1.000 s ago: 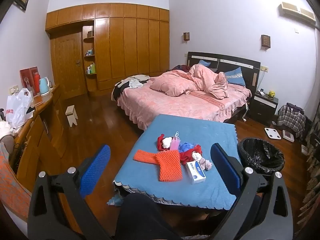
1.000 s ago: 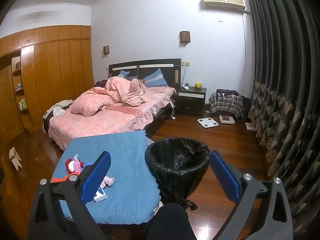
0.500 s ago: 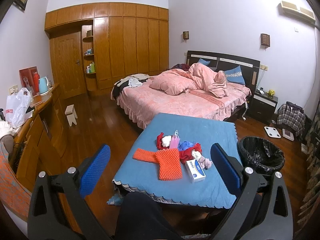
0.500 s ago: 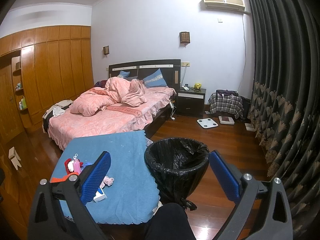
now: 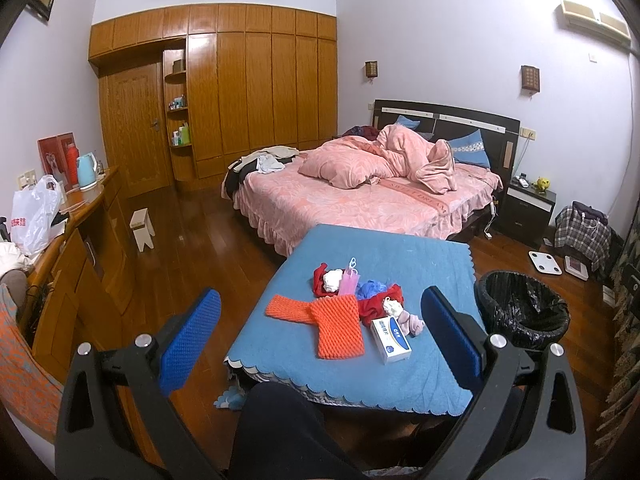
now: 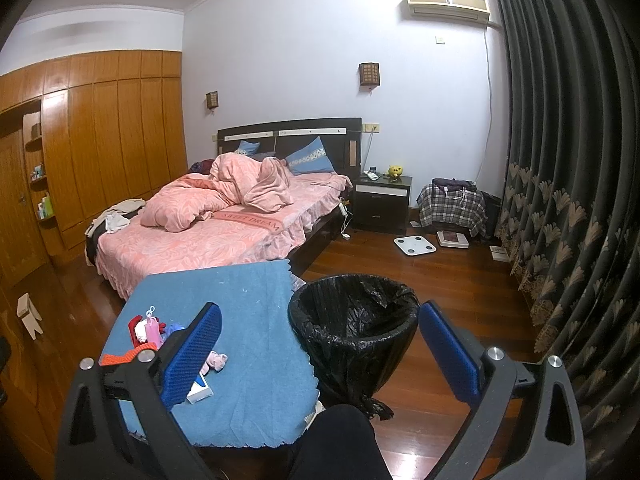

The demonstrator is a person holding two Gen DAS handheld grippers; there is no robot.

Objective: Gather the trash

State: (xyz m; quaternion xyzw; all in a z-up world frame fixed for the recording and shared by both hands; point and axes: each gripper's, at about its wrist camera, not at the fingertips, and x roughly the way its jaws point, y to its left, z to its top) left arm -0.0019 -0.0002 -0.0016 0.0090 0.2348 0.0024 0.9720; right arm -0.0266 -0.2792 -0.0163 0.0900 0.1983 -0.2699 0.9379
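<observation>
We hold both grippers, left [image 5: 320, 328] and right [image 6: 320, 340], wide apart, empty. Trash pile [image 5: 356, 300] sits untouched on the blue table [image 5: 400, 256]; bin [image 6: 354, 320] beside it looks empty. Nothing collected yet.

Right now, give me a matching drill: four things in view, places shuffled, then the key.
Things:
1. trash bin
2. white and blue box
3. bathroom scale
4. yellow toy

Places:
A. on the nightstand
B. on the blue-covered table, near its front edge
C. on the floor beside the table, black liner inside
D. flat on the wood floor near the plaid bundle

Pairs: 1-C, 2-B, 3-D, 4-A
</observation>
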